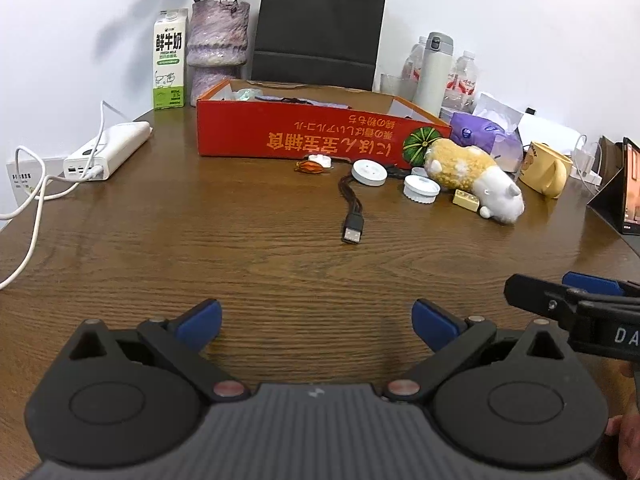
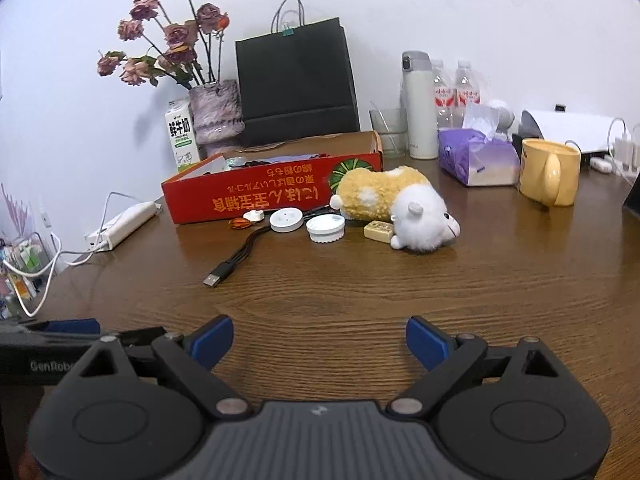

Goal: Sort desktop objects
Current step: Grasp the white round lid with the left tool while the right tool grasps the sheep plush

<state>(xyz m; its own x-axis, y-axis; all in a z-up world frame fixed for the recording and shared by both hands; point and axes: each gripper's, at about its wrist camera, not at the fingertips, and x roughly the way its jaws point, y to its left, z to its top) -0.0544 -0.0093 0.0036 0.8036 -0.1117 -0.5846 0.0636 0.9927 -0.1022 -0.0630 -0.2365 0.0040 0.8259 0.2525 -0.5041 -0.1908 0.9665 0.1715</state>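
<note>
progress: barely started, a few bits already in the red box at the far side | left: plush hamster, USB cable, two white caps, mahjong tile loose on the table just in front of it | left gripper and right gripper both wide open, empty, hanging near

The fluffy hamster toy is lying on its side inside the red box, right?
Not quite. The hamster toy lies on its side, but on the table in front of the red box, not inside it. The right wrist view shows this.
</note>
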